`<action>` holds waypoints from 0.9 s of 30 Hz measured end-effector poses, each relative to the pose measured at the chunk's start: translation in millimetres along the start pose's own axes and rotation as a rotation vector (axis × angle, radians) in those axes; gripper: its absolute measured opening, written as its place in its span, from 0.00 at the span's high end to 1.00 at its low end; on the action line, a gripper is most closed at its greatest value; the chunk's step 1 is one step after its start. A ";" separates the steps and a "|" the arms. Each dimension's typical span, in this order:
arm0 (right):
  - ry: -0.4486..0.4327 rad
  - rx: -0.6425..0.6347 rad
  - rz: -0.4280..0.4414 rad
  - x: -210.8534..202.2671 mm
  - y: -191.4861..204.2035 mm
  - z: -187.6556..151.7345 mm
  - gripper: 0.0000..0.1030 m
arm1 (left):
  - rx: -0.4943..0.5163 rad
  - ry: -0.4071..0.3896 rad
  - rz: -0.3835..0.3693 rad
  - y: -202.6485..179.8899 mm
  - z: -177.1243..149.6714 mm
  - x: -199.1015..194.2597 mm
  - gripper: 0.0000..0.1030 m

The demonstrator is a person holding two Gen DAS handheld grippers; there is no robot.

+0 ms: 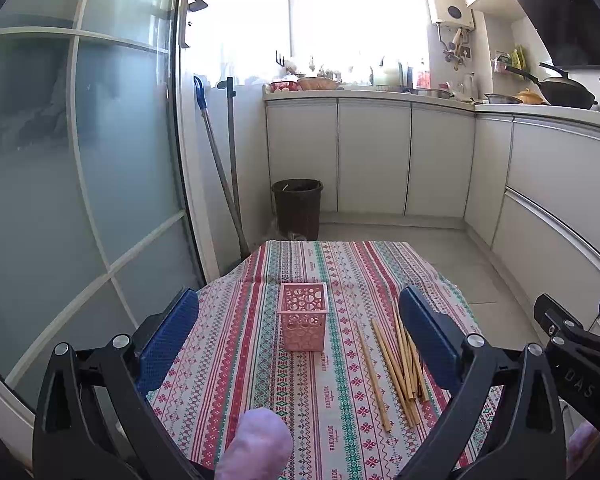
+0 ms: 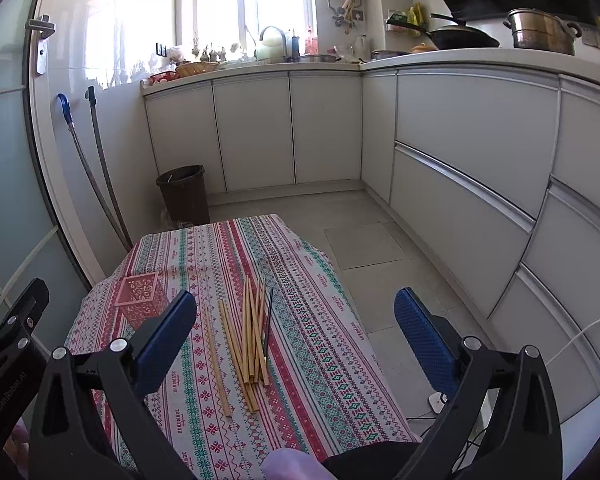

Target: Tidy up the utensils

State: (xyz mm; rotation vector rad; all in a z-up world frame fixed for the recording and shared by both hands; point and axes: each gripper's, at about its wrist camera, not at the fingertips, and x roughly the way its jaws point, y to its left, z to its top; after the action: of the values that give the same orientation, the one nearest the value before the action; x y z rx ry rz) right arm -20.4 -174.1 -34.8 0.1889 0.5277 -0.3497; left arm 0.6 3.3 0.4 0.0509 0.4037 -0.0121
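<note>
The left gripper [image 1: 299, 336] is held level and pointing forward, its blue-padded fingers [image 1: 168, 336] spread wide with nothing between them — a gloved fingertip [image 1: 256, 446] shows at 6 o'clock in its own view. The right gripper [image 2: 296, 336] is posed the same way, fingers [image 2: 424, 340] wide apart and gripping nothing. The two are side by side — in the left wrist view the right gripper sits at 3 o'clock.

a home kitchen: white cabinets [image 2: 256, 128], wok [image 2: 460, 38], sink tap [image 2: 274, 36].
</note>
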 end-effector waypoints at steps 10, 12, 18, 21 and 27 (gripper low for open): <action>0.012 0.003 -0.001 3.7 -0.4 0.0 0.06 | -0.004 0.016 0.001 1.8 -1.0 4.6 0.07; 0.016 0.004 0.000 4.9 -0.7 -0.3 0.06 | -0.003 0.019 0.001 1.5 -1.4 5.2 0.07; 0.021 0.006 0.001 6.6 -1.4 -0.4 0.06 | -0.002 0.023 0.001 1.4 -2.4 6.7 0.07; 0.021 0.006 -0.001 7.4 -2.0 -0.6 0.06 | -0.001 0.024 0.003 1.3 -2.8 7.0 0.07; 0.026 0.007 0.000 8.5 -2.0 -1.7 0.06 | -0.003 0.028 0.006 1.6 -4.8 8.2 0.07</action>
State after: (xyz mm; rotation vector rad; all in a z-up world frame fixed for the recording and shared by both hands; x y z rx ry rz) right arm -15.1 -177.9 -40.9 0.2003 0.5527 -0.3499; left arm 6.2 5.2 -7.2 0.0494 0.4316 -0.0053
